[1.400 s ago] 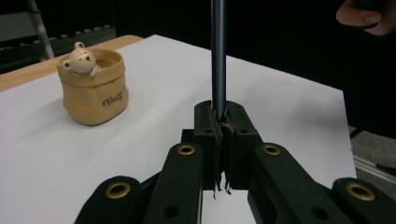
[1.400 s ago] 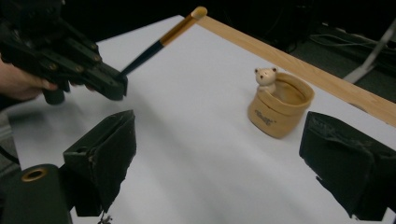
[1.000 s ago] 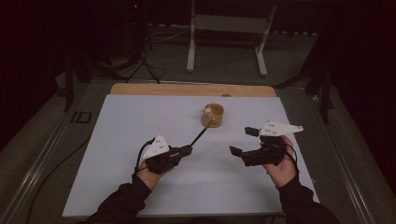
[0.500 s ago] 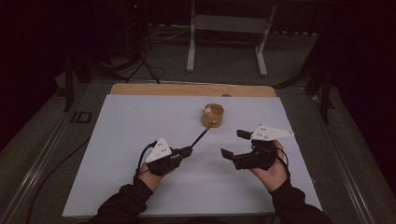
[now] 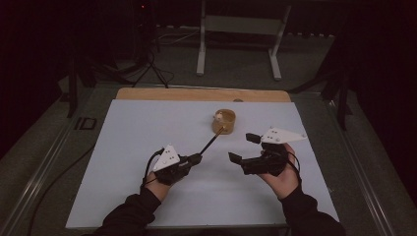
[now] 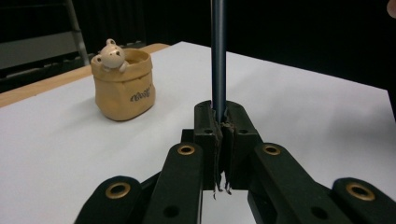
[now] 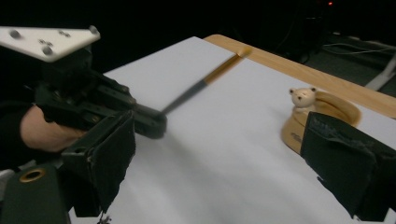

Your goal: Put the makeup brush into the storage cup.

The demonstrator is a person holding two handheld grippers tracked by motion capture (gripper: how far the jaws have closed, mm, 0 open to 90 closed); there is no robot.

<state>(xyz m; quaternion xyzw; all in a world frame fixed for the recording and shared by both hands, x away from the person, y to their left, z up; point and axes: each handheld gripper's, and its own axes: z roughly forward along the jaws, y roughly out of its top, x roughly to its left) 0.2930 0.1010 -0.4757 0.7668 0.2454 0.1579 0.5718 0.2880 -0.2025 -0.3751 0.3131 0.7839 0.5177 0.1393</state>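
My left gripper (image 5: 195,158) is shut on the lower end of a thin brush (image 5: 211,142) with a dark shaft and a tan far end. The brush points up and right toward a tan pouch-shaped holder (image 5: 224,121) with a small bear figure on its rim. In the left gripper view the jaws (image 6: 223,126) pinch the dark shaft (image 6: 218,56), and the holder (image 6: 123,84) stands to the left. My right gripper (image 5: 244,148) hovers open just right of the brush, with nothing between its jaws. In the right gripper view, between my right gripper's (image 7: 226,163) wide jaws, I see the brush (image 7: 201,86) and holder (image 7: 322,119).
A white sheet (image 5: 147,128) covers the table, with a wooden board edge (image 5: 201,94) along the far side. A metal stand (image 5: 238,29) rises behind the table. A cable (image 5: 64,172) runs along the left side.
My right gripper has drifted a little to the left, closer to the brush. The left gripper and the brush have stayed where they were.
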